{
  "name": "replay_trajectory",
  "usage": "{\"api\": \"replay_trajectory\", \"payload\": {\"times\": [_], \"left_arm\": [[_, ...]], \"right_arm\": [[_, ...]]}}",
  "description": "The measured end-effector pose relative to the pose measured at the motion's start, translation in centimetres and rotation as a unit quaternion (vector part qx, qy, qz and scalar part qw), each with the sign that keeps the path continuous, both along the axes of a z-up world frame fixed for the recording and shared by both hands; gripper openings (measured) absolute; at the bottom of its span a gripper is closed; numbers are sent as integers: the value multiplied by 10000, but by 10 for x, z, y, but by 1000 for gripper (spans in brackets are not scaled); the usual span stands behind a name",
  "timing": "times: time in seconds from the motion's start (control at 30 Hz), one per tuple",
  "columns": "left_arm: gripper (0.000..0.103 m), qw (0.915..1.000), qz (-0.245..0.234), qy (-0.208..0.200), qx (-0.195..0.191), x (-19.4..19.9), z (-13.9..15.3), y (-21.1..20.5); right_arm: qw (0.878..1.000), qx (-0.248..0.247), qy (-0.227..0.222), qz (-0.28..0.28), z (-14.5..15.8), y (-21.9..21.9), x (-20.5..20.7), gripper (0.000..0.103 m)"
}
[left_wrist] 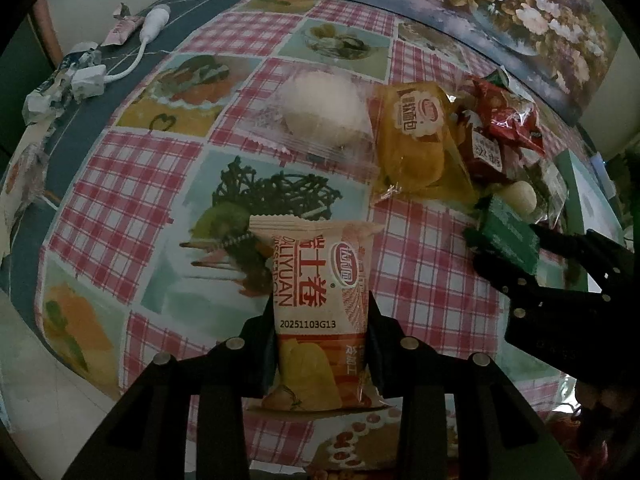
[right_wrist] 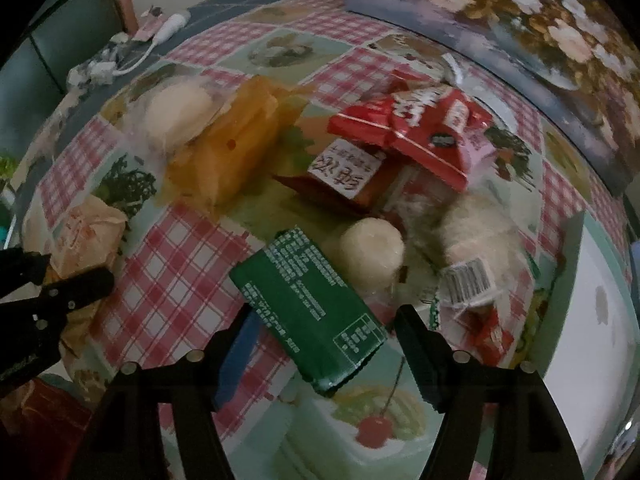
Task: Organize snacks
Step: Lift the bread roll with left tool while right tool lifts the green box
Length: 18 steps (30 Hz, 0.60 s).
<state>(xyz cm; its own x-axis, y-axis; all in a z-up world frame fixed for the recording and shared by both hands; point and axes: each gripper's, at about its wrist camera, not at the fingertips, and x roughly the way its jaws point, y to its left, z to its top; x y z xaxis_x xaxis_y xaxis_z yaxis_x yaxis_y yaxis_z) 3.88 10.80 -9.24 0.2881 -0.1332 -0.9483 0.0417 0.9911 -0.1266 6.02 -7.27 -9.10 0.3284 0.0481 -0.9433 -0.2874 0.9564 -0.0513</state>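
The orange snack packet (left_wrist: 320, 312) stands upright between the two fingers of the left gripper (left_wrist: 320, 344), which is clamped on its sides. The packet hangs over the near part of the checked tablecloth (left_wrist: 152, 184), above a printed dessert panel.

The green snack packet (right_wrist: 308, 304) lies between the fingers of the right gripper (right_wrist: 324, 344). The jaws stand apart and the pads do not press on the packet; a gap shows on each side. The packet lies tilted, its near end toward the right finger. In the left wrist view, the same packet appears at the right, at the tips of the right gripper.

Just beyond the green packet sits a round white cake in clear wrap (right_wrist: 372, 252). Farther out lies the snack pile: red packets (right_wrist: 420, 128), a yellow bread packet (left_wrist: 420, 136) and a white bun in clear wrap (left_wrist: 320, 108), the last two touching side by side.

At the far left edge of the table lie a white cable with adapter (left_wrist: 120, 64) and crumpled wrappers (left_wrist: 52, 88). A floral picture (left_wrist: 500, 12) stands at the far right. A white tray with a pale green rim (right_wrist: 576, 280) sits at the right.
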Motion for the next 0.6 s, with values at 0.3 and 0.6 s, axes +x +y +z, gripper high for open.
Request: {"api": "replay_trajectory", "payload": {"times": [0.3, 0.6], "left_arm": [[38, 10000, 27, -9, -3, -2, -1, 0], [38, 10000, 76, -13, -26, -2, -1, 7]], "right_arm": [[9961, 732, 378, 308, 11, 10, -9, 74], [9989, 464, 59, 69, 15, 21, 8, 74]]}}
